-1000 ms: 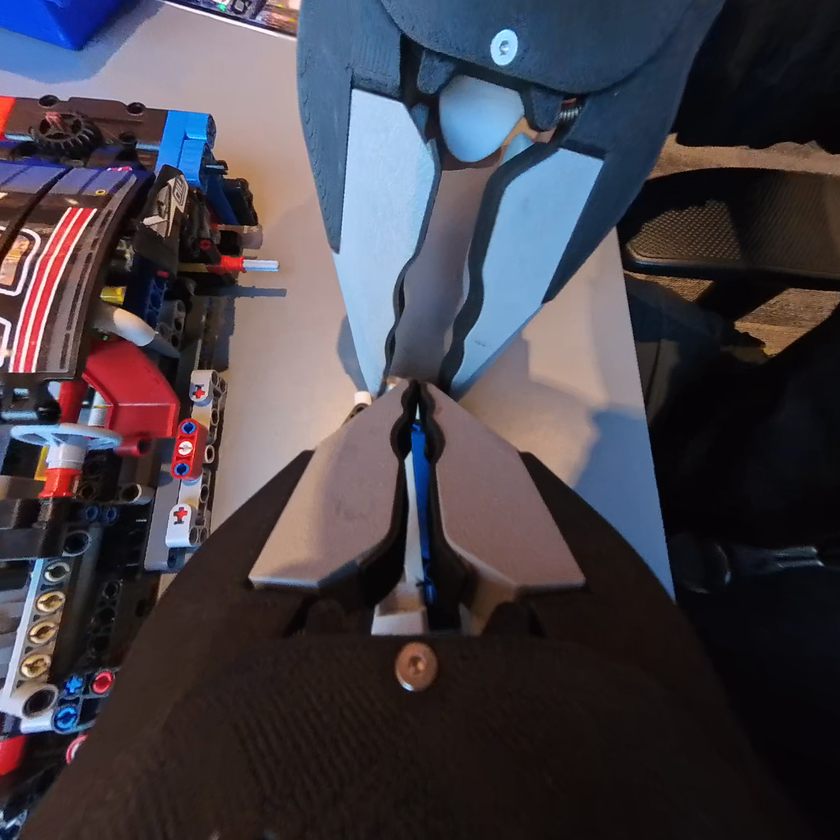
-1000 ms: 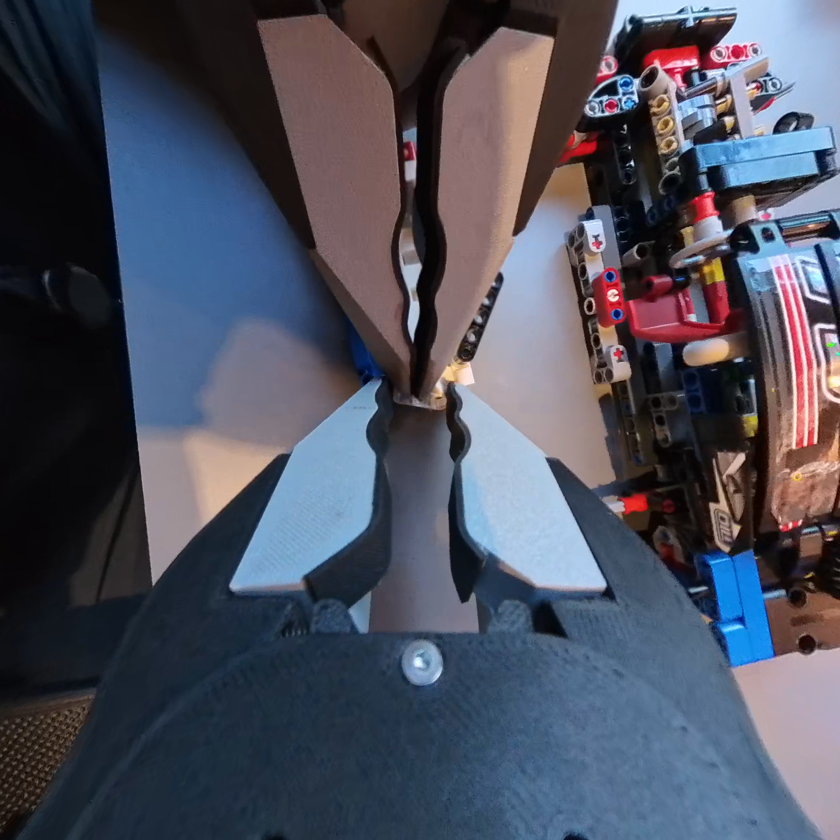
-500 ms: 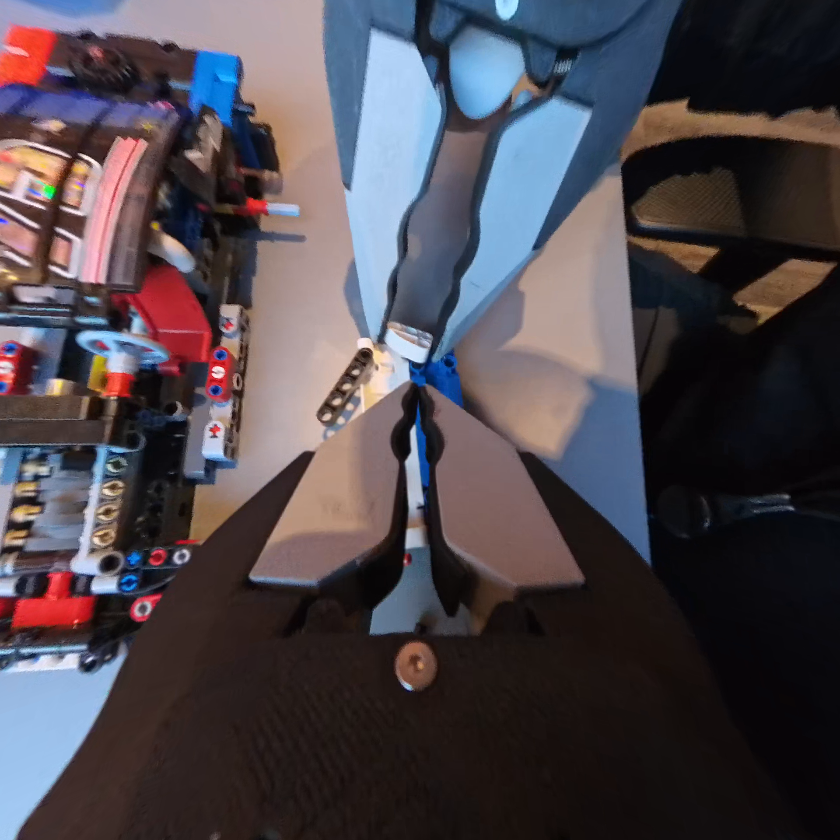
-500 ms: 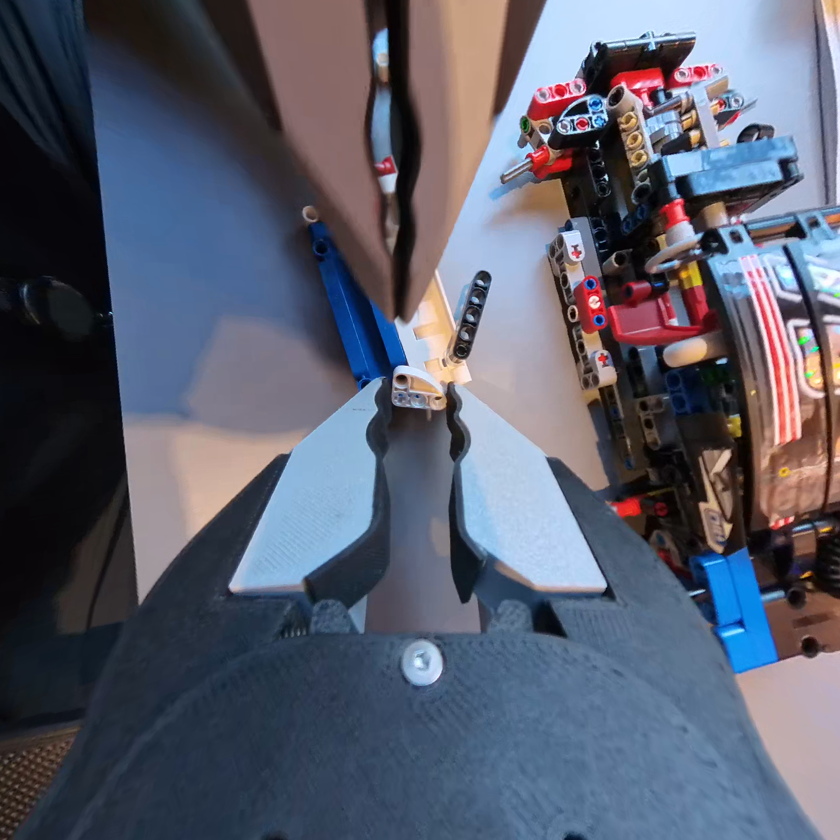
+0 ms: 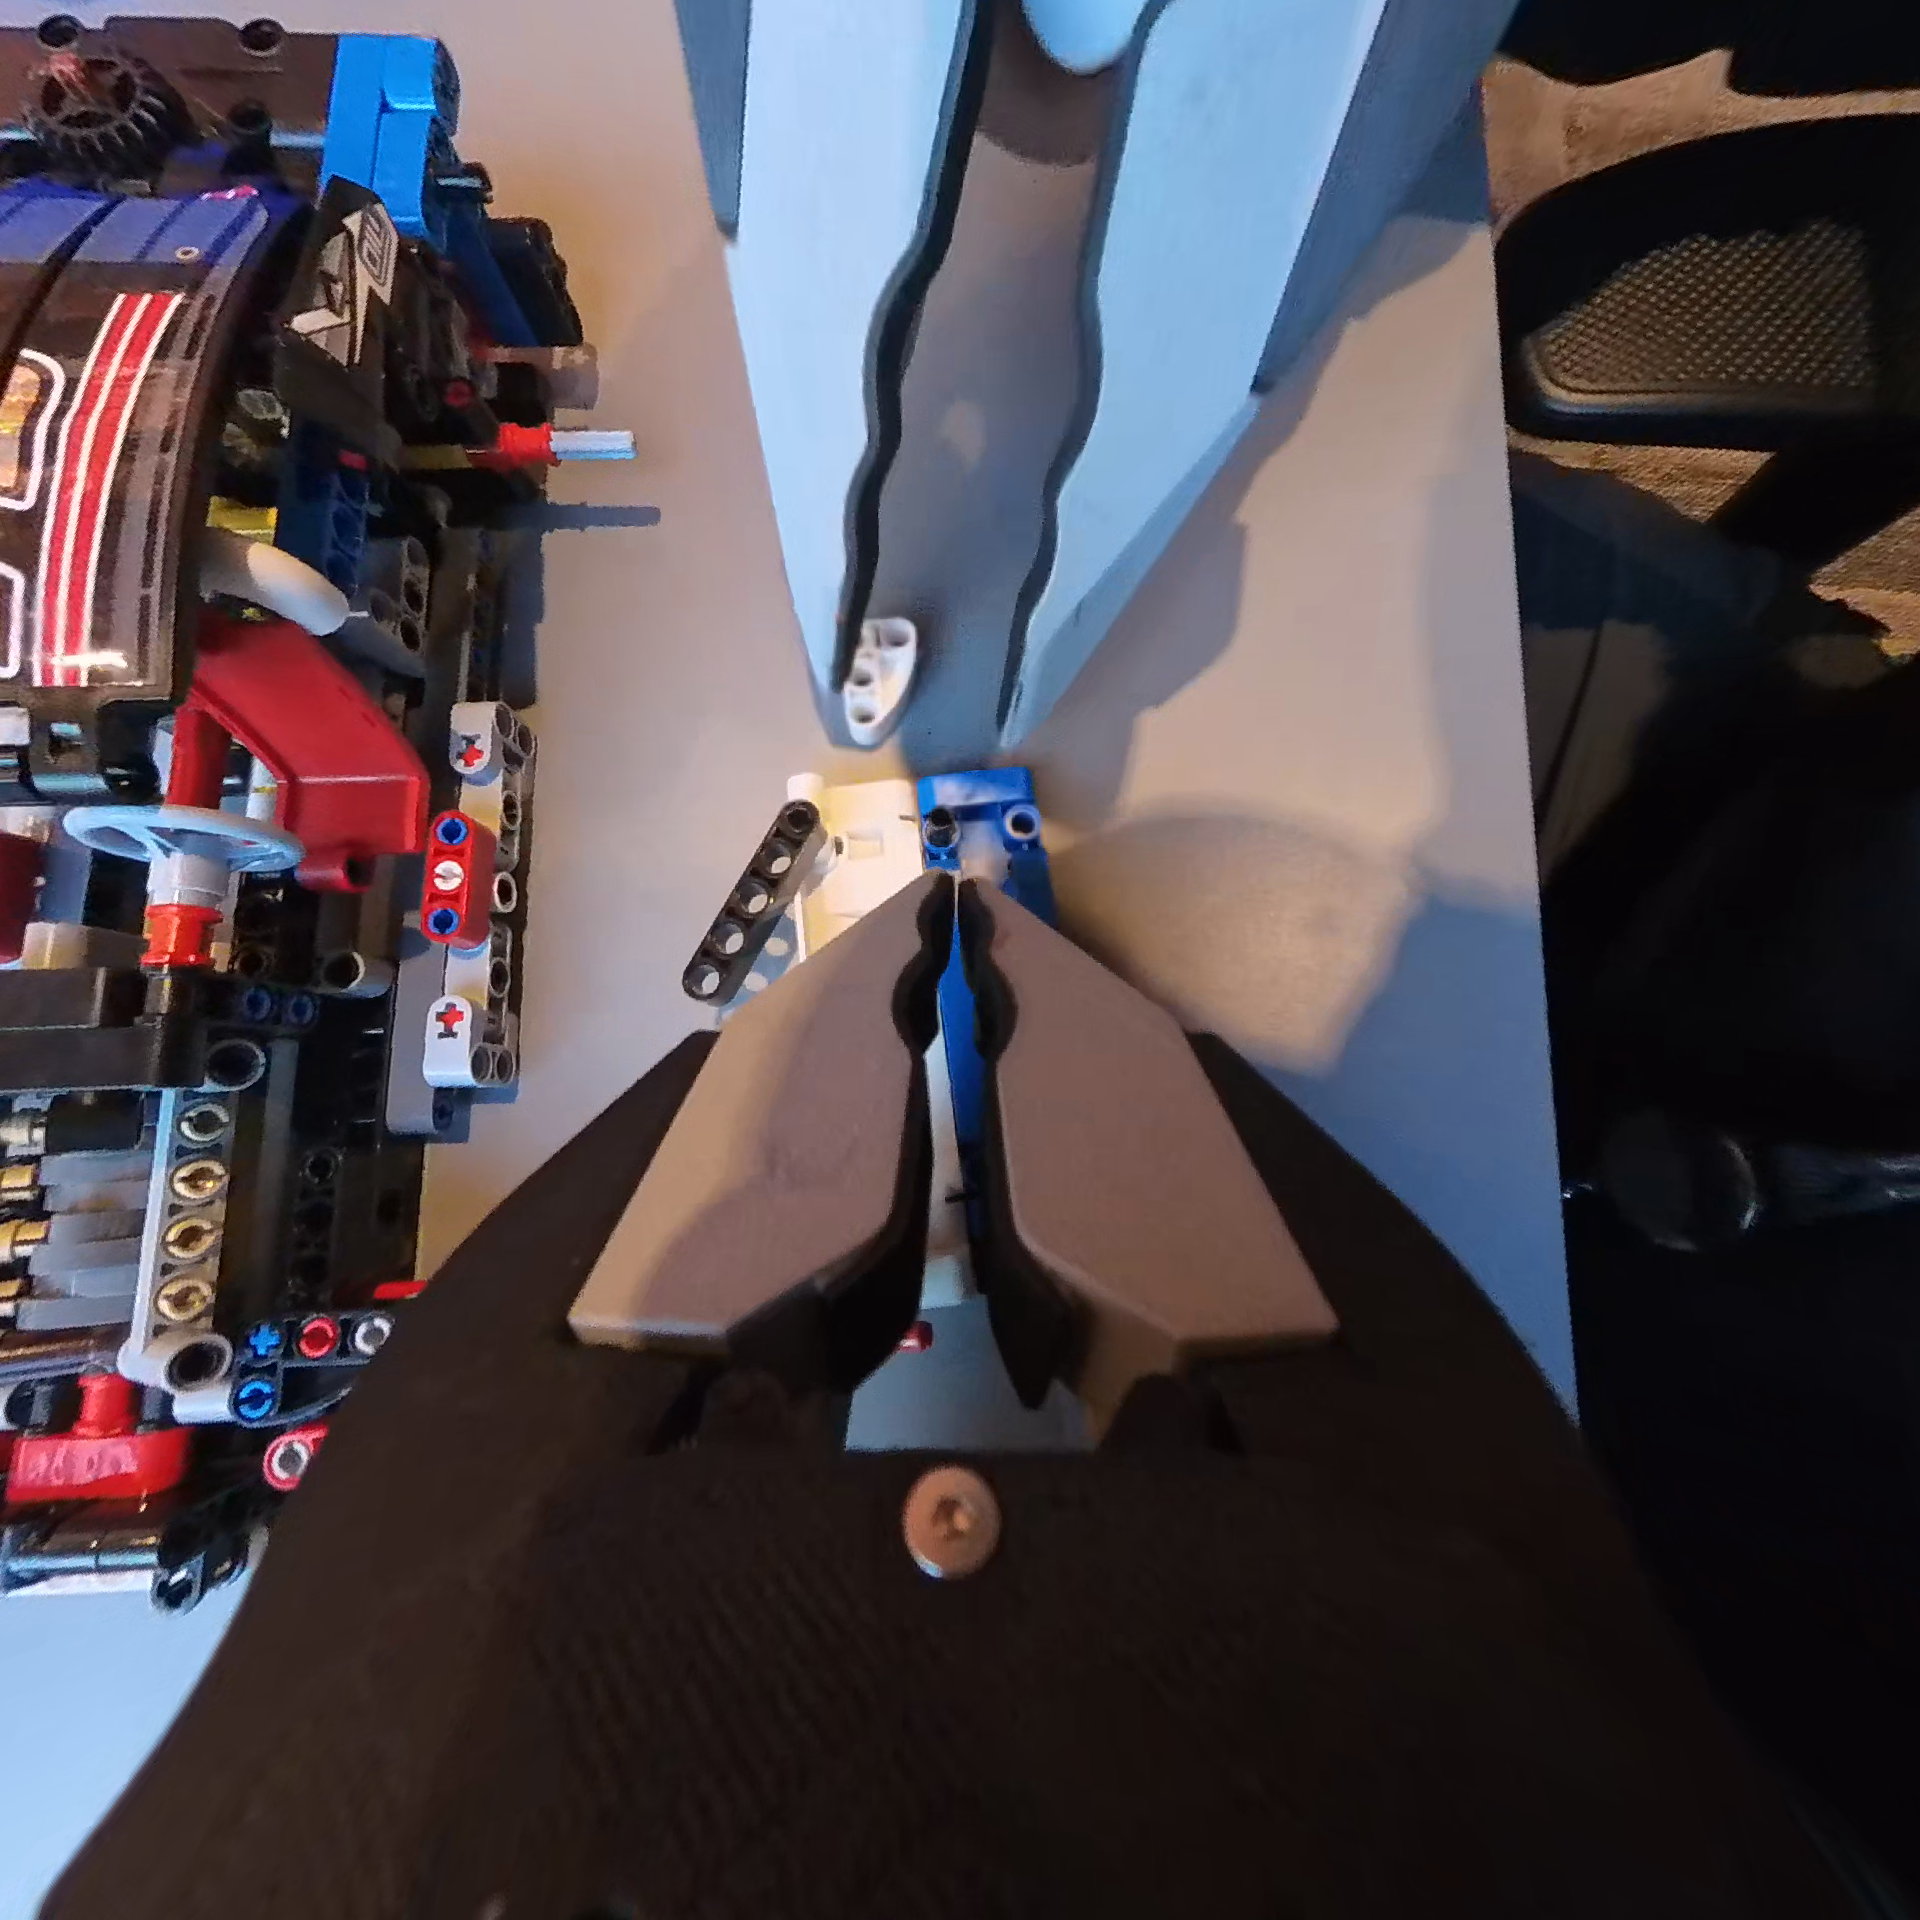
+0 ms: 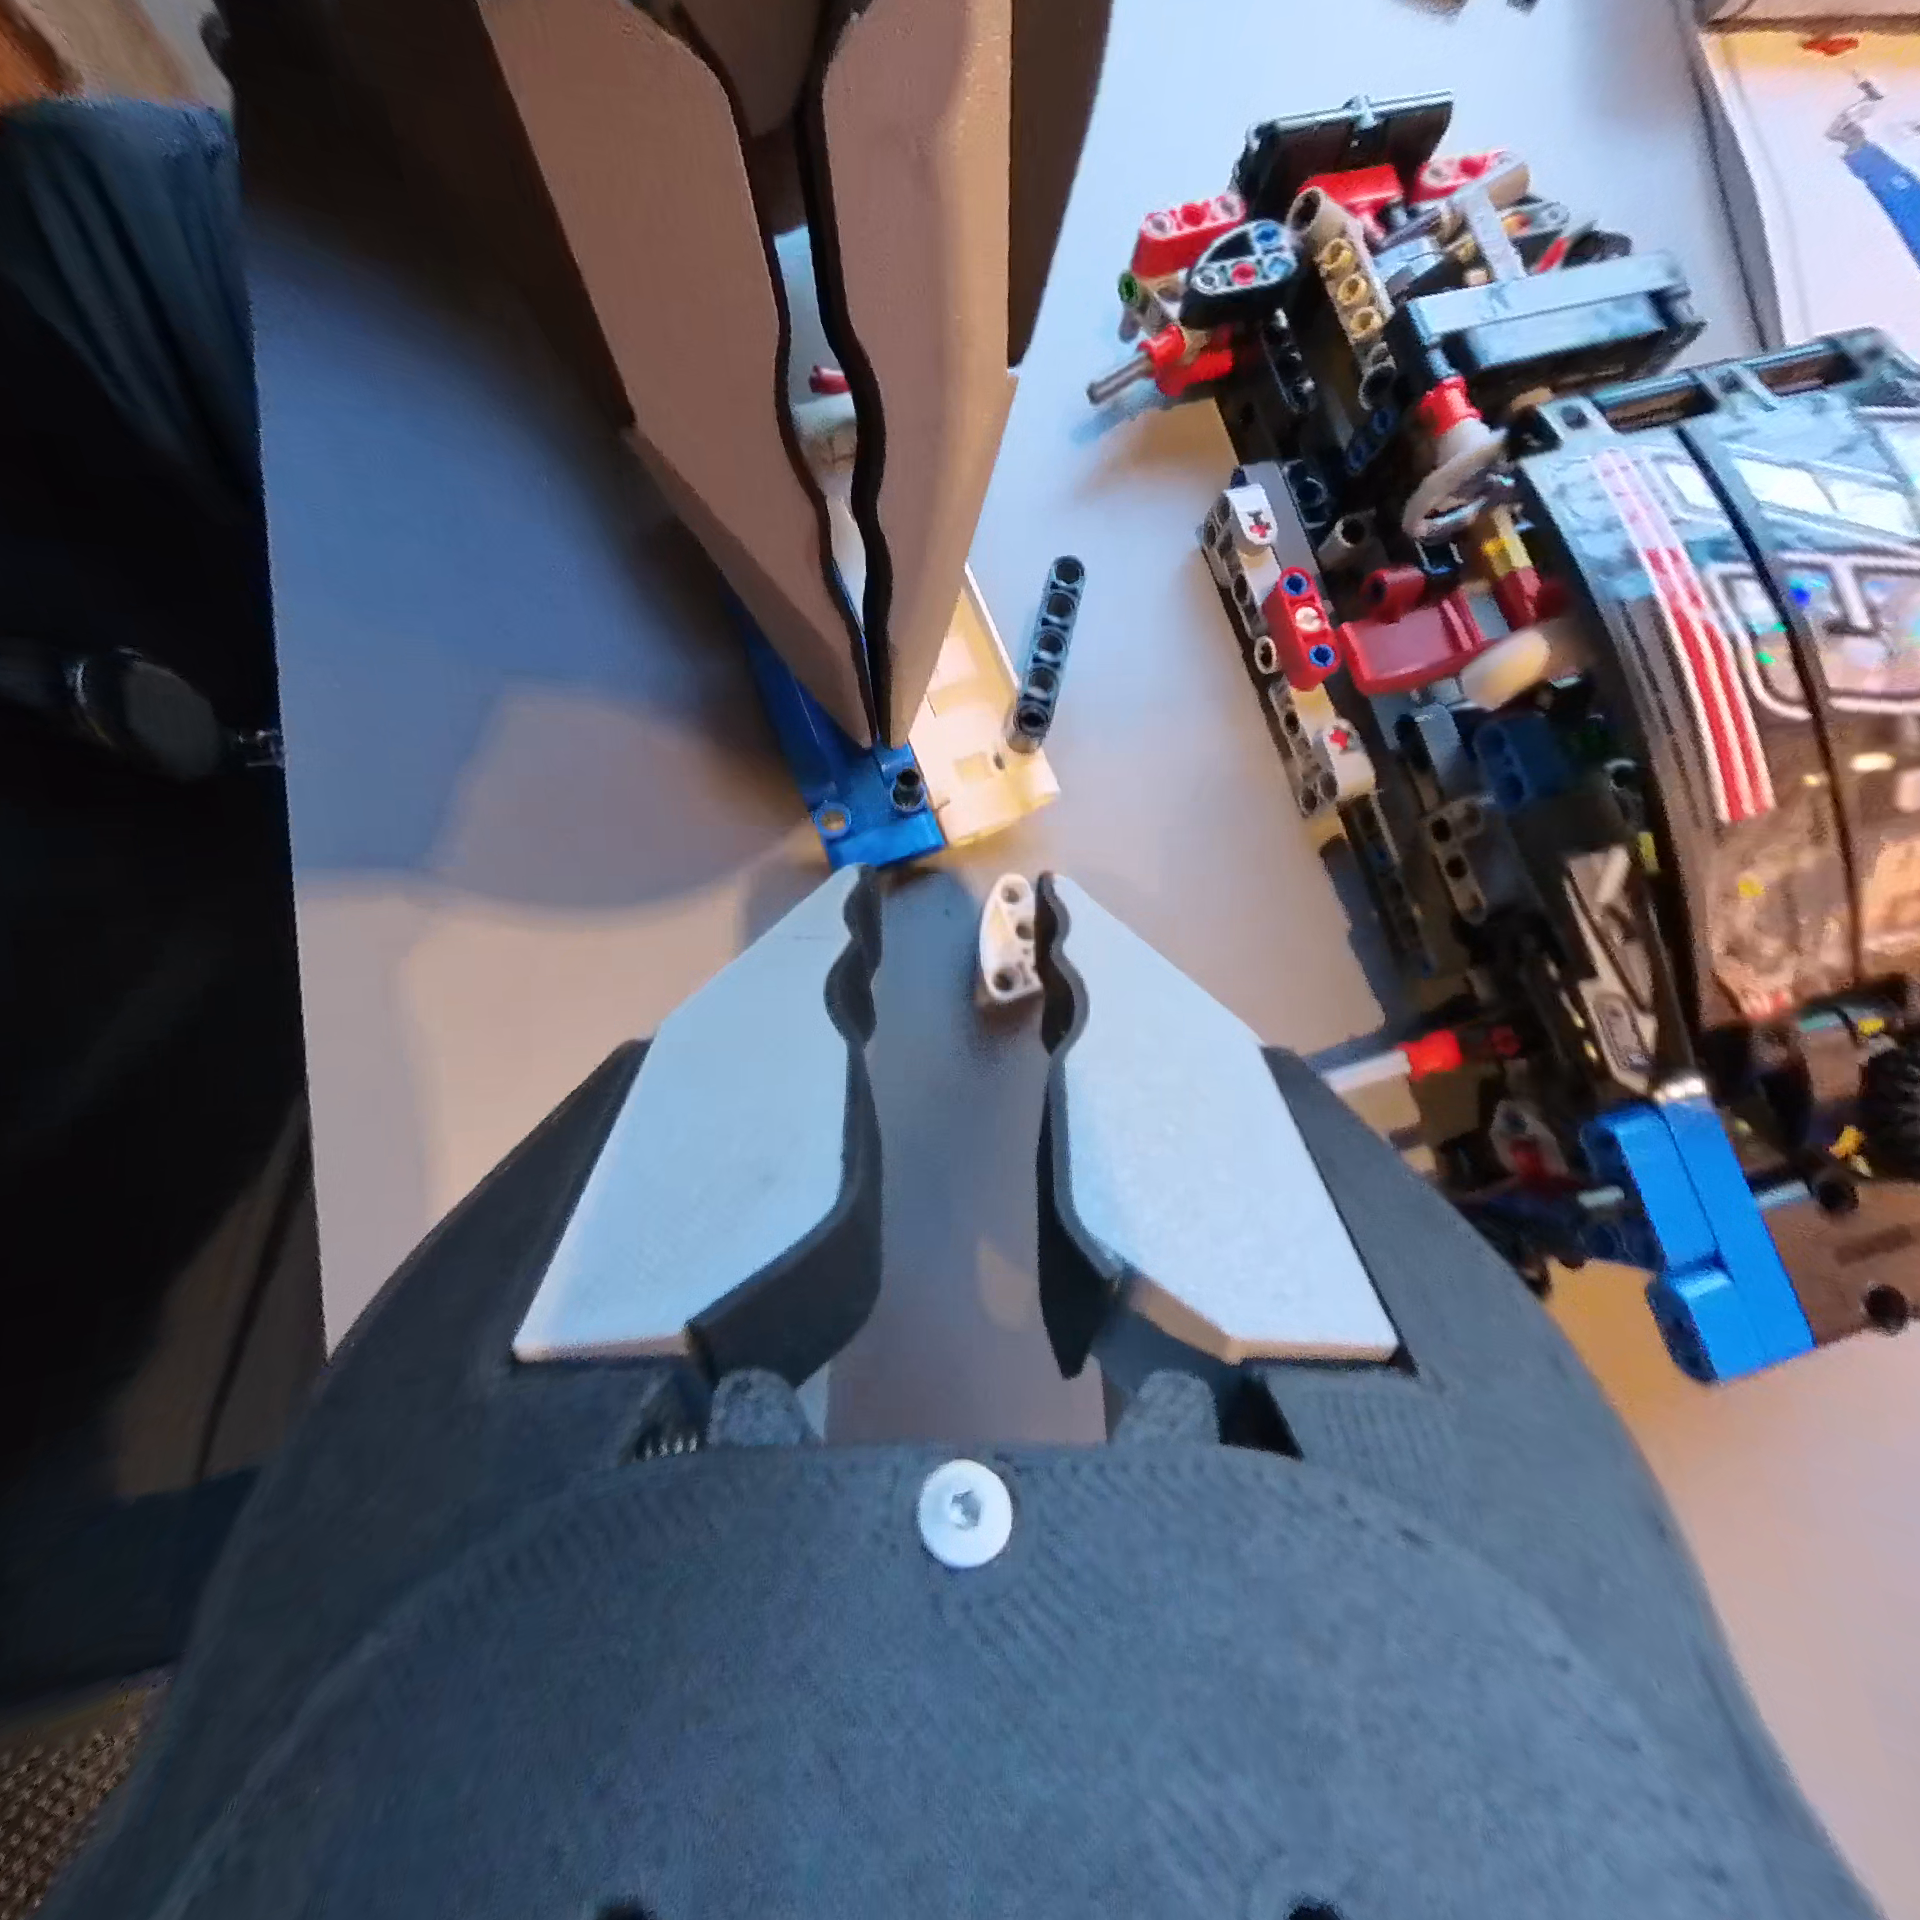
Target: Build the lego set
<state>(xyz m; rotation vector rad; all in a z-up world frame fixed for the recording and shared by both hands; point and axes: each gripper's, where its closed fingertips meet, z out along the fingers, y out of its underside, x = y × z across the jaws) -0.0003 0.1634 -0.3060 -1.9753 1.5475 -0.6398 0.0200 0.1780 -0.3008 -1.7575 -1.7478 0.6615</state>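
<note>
my left gripper (image 5: 954, 883) is clenched on the blue beam (image 5: 977, 831), which sits flat on the table (image 5: 665, 675) with a white panel (image 5: 862, 862) touching its side. right gripper (image 6: 951, 894) is released, fingers spread, and a small white piece (image 6: 1008, 940) lies between them, right against the finger (image 6: 1060, 935) nearer the car, looks loose. the two grippers point at each other nose to nose, so they crowd the same spot. a black beam (image 6: 1044, 655) leans on the white panel's far edge. the half-built car (image 6: 1558, 644) is well off to my right gripper's right side, apart from the loose parts. a dark chair (image 5: 1714, 312) sits past the table edge.
</note>
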